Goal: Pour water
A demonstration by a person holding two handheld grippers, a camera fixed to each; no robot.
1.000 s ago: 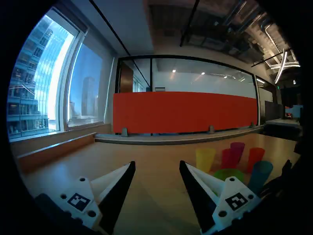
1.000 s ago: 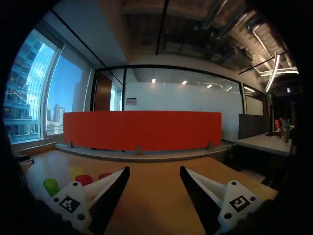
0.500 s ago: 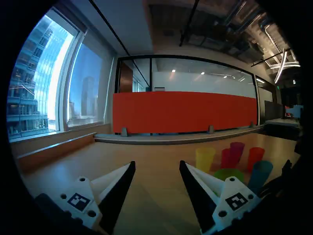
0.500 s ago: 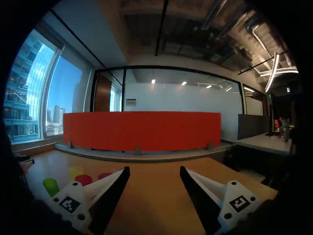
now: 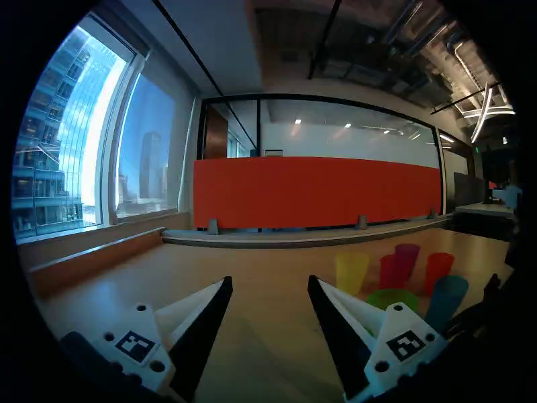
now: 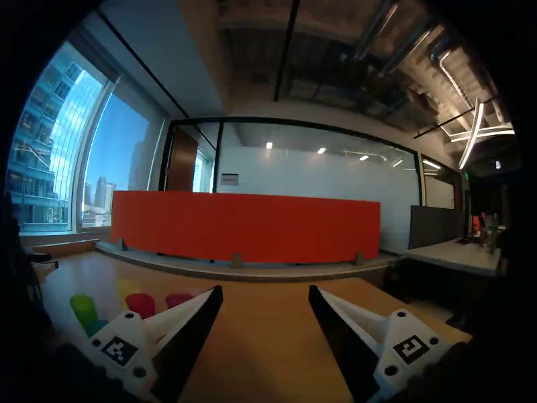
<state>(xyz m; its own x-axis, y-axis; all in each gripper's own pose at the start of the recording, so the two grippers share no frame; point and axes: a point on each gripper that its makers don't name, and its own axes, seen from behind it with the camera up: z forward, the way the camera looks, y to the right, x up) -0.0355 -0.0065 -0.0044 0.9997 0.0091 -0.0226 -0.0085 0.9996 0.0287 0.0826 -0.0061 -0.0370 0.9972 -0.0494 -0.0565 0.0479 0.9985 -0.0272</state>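
The left gripper [image 5: 269, 279] hangs low over a long wooden bench [image 5: 201, 269], its two fingers well apart with only bare bench top between them. The right gripper [image 6: 265, 290] is held the same way, fingers spread wide and gripping nothing.

In the left gripper view a group of plastic cups stands on the bench to the right of the left gripper and a little farther off. The yellow cup [image 5: 352, 272] is the nearest to the gap between the fingers, just past the right finger's tip. Behind and right of it are the red cup [image 5: 388, 271], the magenta cup [image 5: 407, 257] and the orange cup [image 5: 439, 270]. The green cup [image 5: 391, 297] and the teal cup [image 5: 446, 299] stand closer in, partly hidden by the right finger. No finger touches any cup.

In the right gripper view the same group sits to the left of the right gripper, by its left finger: the green cup [image 6: 83, 309] at far left, then the yellow cup [image 6: 127, 289], the red cup [image 6: 141, 303] and the magenta cup [image 6: 178, 299]. Whether any cup holds water cannot be told.

At the far edge of the bench stands an orange divider panel [image 5: 315, 191], with a glass wall [image 5: 349, 138] behind it and tall windows [image 5: 67, 154] on the left. A second desk [image 6: 456, 255] lies far right.
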